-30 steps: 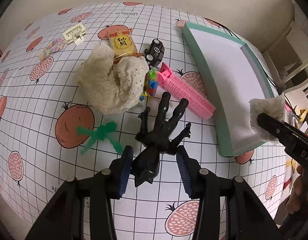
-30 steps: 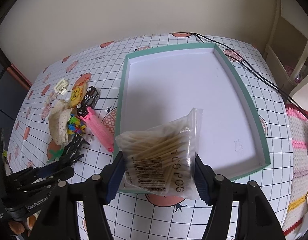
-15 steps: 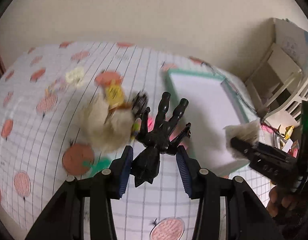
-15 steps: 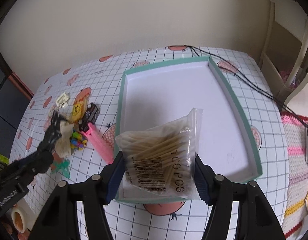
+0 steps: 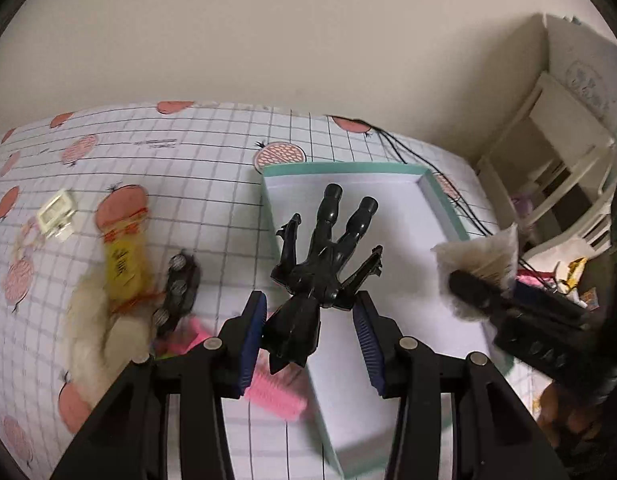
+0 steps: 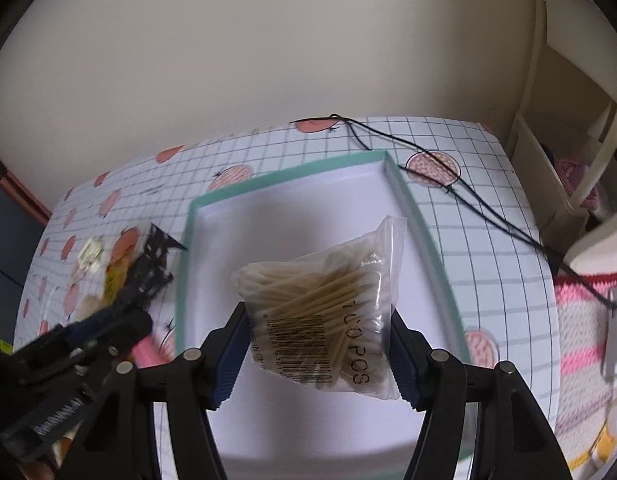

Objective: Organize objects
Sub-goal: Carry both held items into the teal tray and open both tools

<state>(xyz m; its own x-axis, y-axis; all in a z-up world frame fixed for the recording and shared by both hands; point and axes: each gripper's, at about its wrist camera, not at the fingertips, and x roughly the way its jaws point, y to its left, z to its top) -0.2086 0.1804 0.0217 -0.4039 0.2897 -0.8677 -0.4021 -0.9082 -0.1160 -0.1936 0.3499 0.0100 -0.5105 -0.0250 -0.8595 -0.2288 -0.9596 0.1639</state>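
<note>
A black toy figure (image 5: 320, 276) hangs legs-forward in the air, and my left gripper (image 5: 310, 298) is shut on its body. It hovers over the left rim of the teal-edged white tray (image 5: 340, 167). In the right wrist view, my right gripper (image 6: 316, 312) is shut on a clear bag of cotton swabs (image 6: 324, 312), held above the tray (image 6: 292, 184) floor. The left gripper (image 6: 108, 320) with the figure (image 6: 152, 268) shows at that view's left. The right gripper (image 5: 480, 292) and its bag (image 5: 480, 252) show at the left wrist view's right.
On the fruit-print tablecloth left of the tray lie a pink comb (image 5: 274, 396), a cream cloth (image 5: 100, 332), a yellow packet (image 5: 124, 264), a black toy car (image 5: 180, 288) and a white clip (image 5: 54, 216). A black cable (image 6: 468, 200) runs past the tray's far right corner. White shelving (image 5: 548, 160) stands beyond the table.
The left gripper lifted the black figure off the table and carried it right, to the tray's left rim. The right gripper moved forward over the tray with the swab bag.
</note>
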